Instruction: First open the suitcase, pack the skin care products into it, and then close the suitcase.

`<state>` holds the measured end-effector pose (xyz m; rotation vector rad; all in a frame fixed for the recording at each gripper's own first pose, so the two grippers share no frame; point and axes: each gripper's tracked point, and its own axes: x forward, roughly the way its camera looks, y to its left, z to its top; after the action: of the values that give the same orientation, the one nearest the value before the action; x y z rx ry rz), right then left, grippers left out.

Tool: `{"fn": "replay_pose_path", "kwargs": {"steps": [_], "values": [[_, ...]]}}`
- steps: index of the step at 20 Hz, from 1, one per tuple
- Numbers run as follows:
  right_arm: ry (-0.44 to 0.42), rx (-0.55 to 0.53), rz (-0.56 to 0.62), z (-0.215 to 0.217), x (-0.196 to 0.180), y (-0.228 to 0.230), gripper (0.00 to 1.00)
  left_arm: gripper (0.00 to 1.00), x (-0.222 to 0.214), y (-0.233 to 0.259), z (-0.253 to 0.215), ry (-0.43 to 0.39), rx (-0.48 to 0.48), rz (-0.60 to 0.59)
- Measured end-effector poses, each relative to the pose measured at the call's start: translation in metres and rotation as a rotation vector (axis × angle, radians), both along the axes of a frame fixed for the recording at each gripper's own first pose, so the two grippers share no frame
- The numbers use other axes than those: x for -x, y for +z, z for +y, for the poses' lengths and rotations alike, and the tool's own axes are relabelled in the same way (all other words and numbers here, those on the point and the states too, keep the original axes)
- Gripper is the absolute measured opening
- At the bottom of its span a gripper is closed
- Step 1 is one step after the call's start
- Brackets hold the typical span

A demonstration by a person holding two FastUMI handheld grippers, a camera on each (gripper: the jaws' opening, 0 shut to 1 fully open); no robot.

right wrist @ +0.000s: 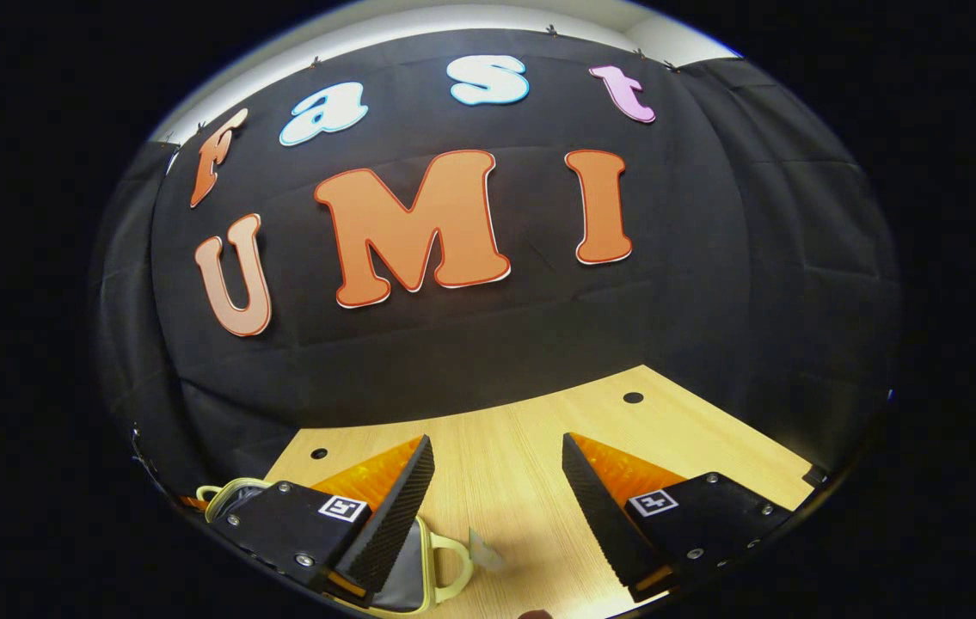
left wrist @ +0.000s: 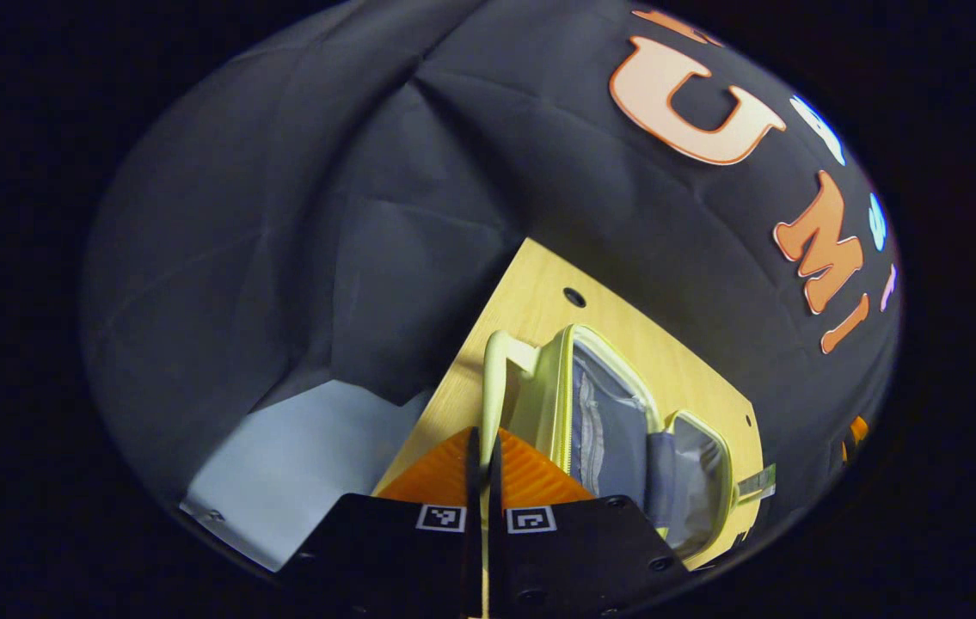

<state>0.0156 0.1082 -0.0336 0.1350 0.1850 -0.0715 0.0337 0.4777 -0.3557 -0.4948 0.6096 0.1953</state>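
Left gripper view: the left gripper has its fingers closed together on nothing. The pale yellow-green zippered suitcase with grey lining lies open on the light wooden table, at two o'clock, long axis toward four. The right gripper stands wide and empty, the case at its seven o'clock. No skin care products are visible; the right appears nearer.
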Motion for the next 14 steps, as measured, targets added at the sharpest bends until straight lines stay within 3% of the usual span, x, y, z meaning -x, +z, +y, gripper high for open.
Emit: {"fn": "replay_pose_path", "kwargs": {"steps": [6,7,11,14], "values": [[-0.007,0.020,0.011,-0.006,0.009,-0.004,0.95,0.05,0.008,-0.040,0.016,0.038,-0.026,0.088],[-0.009,0.024,0.011,-0.006,0.010,-0.004,0.95,0.14,0.009,-0.044,0.019,0.042,-0.042,0.100],[-0.022,0.048,0.011,-0.016,0.013,-0.005,0.95,0.19,0.010,-0.027,0.027,0.060,-0.148,0.077],[-0.031,0.048,0.011,-0.026,0.015,-0.007,0.95,0.79,0.008,0.011,0.023,0.076,-0.250,0.018]]}}
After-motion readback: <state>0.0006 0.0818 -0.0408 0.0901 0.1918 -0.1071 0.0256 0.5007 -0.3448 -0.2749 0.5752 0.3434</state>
